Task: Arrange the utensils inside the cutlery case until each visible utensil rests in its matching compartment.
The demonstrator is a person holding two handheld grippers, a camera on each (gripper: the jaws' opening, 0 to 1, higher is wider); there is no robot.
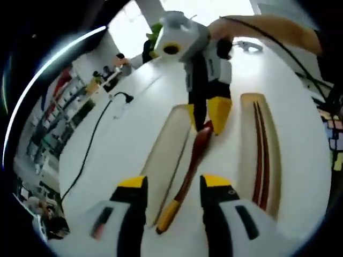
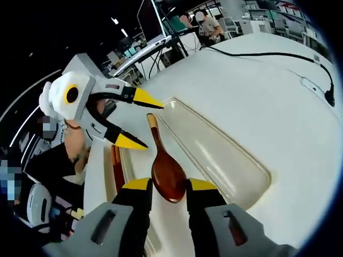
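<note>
A reddish-brown spoon (image 1: 194,155) with a yellow-tipped handle lies slanted over the white table, between the two halves of the beige cutlery case. My right gripper (image 2: 169,184) is shut on the spoon's bowl (image 2: 167,176); it reaches down from the top as the right gripper (image 1: 205,115) in the left gripper view. My left gripper (image 1: 173,182) is open, its jaws straddling the handle end without touching it. The left gripper (image 2: 140,120) shows wide open at the handle tip. One case tray (image 1: 166,150) lies empty. The other tray (image 1: 244,155) holds dark red chopsticks (image 1: 261,155).
A black cable (image 1: 94,139) runs across the white table (image 2: 278,118) beyond the case. Shelves (image 1: 59,101) and small objects line the far edge. A colourful cube (image 1: 335,134) sits at the right. A person's arm (image 1: 268,24) holds the right gripper. A person (image 2: 206,21) sits in the background.
</note>
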